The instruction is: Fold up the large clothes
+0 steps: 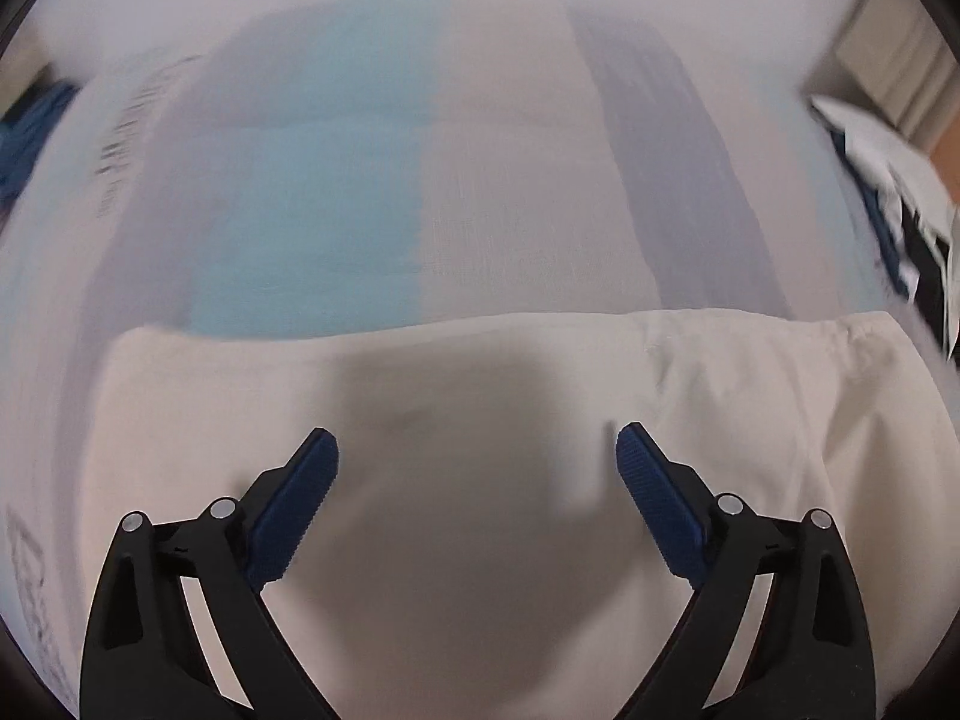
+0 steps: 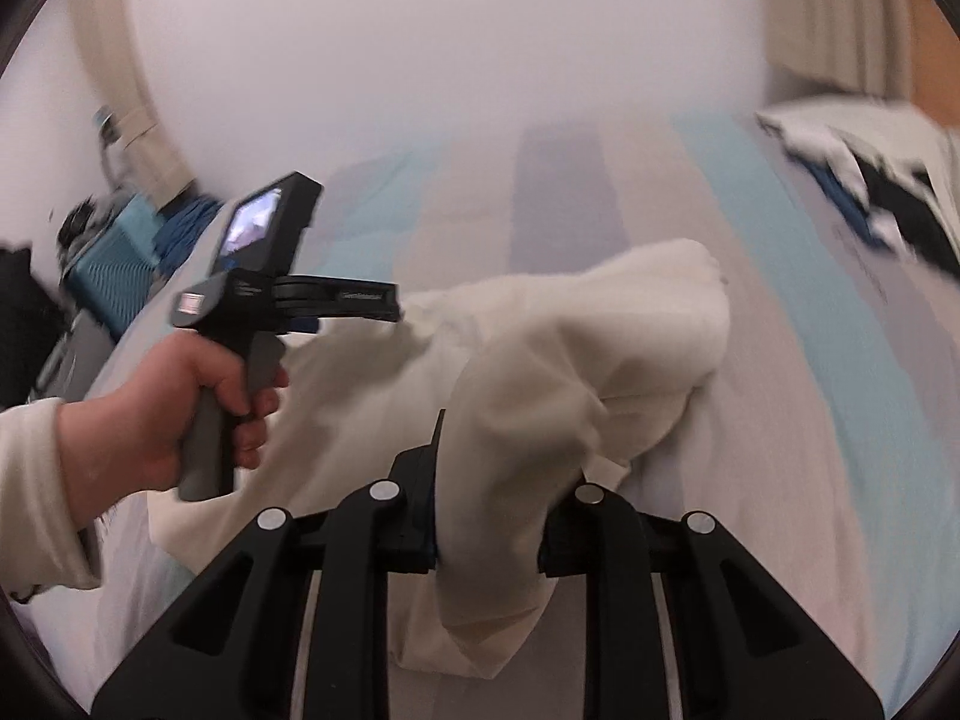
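Note:
A large cream garment (image 1: 480, 396) lies on a striped bed sheet (image 1: 312, 192). In the left wrist view my left gripper (image 1: 477, 450) is open and empty, its blue pads (image 1: 294, 498) hovering just above the cloth behind its folded edge. In the right wrist view my right gripper (image 2: 489, 516) is shut on a bunched part of the cream garment (image 2: 540, 360) and holds it lifted off the bed. The left gripper (image 2: 360, 297), held in a hand, also shows there at the garment's left side.
A pile of white, black and blue clothes (image 2: 876, 186) lies at the bed's right side, also seen in the left wrist view (image 1: 894, 204). A blue basket (image 2: 114, 264) and clutter stand left of the bed. A pale wall (image 2: 420, 60) is behind.

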Tool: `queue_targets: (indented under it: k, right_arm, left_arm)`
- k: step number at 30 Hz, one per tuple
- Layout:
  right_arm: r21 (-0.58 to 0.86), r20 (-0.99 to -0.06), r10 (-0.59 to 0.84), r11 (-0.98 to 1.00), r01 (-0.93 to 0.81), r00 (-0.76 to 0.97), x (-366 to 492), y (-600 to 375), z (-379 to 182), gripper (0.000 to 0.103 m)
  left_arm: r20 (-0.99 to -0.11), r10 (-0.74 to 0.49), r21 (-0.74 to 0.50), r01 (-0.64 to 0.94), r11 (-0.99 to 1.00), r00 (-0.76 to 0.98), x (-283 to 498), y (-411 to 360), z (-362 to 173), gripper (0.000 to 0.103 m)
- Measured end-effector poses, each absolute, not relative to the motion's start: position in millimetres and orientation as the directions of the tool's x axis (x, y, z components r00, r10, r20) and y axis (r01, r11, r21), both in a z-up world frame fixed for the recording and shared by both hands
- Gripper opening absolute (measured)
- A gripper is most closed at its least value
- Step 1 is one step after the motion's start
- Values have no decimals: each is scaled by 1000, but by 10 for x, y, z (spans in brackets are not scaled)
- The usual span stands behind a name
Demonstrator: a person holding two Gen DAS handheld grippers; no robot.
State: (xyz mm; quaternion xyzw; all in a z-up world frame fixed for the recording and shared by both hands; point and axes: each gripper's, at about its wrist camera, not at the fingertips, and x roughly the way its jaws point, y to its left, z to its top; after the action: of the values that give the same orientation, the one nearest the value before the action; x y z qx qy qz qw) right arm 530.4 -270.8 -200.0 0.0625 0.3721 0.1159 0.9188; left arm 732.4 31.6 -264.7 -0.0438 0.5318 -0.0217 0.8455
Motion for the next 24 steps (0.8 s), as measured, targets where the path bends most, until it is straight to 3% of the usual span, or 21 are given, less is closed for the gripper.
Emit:
queue_targets:
  k: [6,15,24]
  right_arm:
    - [134,-640,271,961,-243,719,5302,-2312,-1807,20]
    - [41,-624,316,927,-374,715,5305,-1609,-1662,19]
    - [6,-638,385,869,-495,667,5221,-928,-1672,17]
  left_arm:
    - [-902,-71,-110,-68,992,426,6529,1030,-2507,92]
    - [-938,15,-30,-123,992,345,5621,1870,-2917,92]
    - [-911,-50,-128,-166,978,410,5323,2109,-2787,92]
